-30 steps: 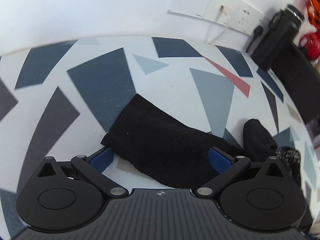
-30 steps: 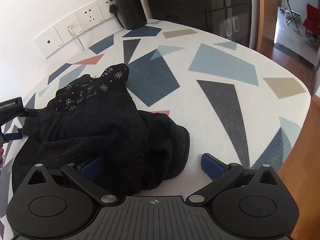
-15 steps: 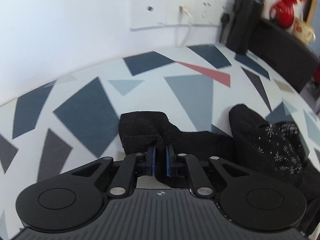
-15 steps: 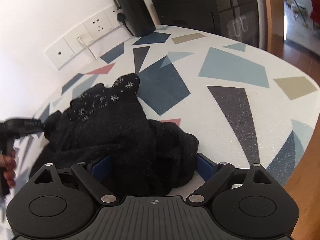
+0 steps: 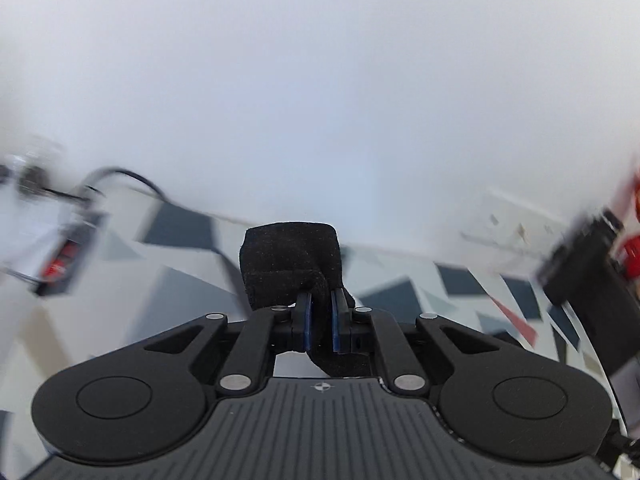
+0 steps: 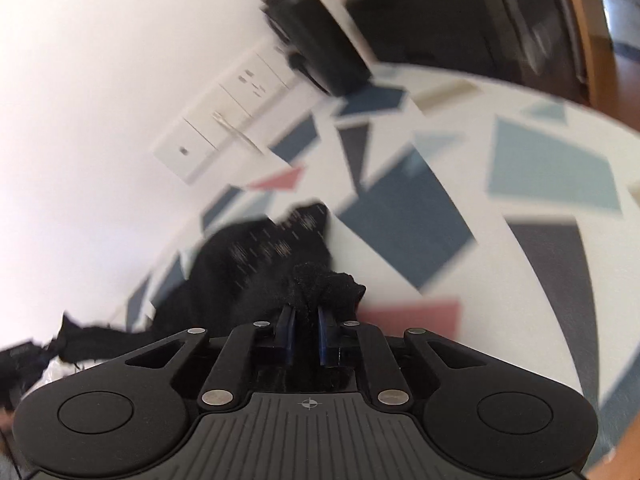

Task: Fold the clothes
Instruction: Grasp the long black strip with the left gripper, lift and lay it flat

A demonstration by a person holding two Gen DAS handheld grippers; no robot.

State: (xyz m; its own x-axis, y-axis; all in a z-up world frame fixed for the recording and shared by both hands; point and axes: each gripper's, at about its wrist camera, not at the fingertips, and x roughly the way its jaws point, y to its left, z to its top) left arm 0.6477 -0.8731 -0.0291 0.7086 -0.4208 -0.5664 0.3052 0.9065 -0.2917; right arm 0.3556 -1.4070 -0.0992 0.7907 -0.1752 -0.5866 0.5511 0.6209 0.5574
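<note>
The left gripper [image 5: 320, 312] is closed tight on a fold of the black garment [image 5: 290, 262], its blue pads [image 5: 306, 320] pinching the cloth between them. A squared-off flap of the fabric stands up just beyond the fingertips, raised clear of the worktop [image 5: 180, 280], with the white wall [image 5: 320, 100] filling most of the left wrist view behind it. The edges of that view are smeared by motion blur; a dark box with a red mark [image 5: 66, 258] and a black cable [image 5: 132, 178] show at the left, too blurred to identify further.

The right gripper [image 6: 306, 332] is likewise clamped on a bunched part of the black garment [image 6: 276, 264]. From there the cloth stretches away to the left across the patterned worktop [image 6: 540, 168], a section with small pale speckles lying farther back. Near the wall stand a dark bottle [image 6: 316, 44] and a black appliance [image 6: 460, 20], beside a row of white wall sockets [image 6: 224, 120]. All of this view is blurred too.
</note>
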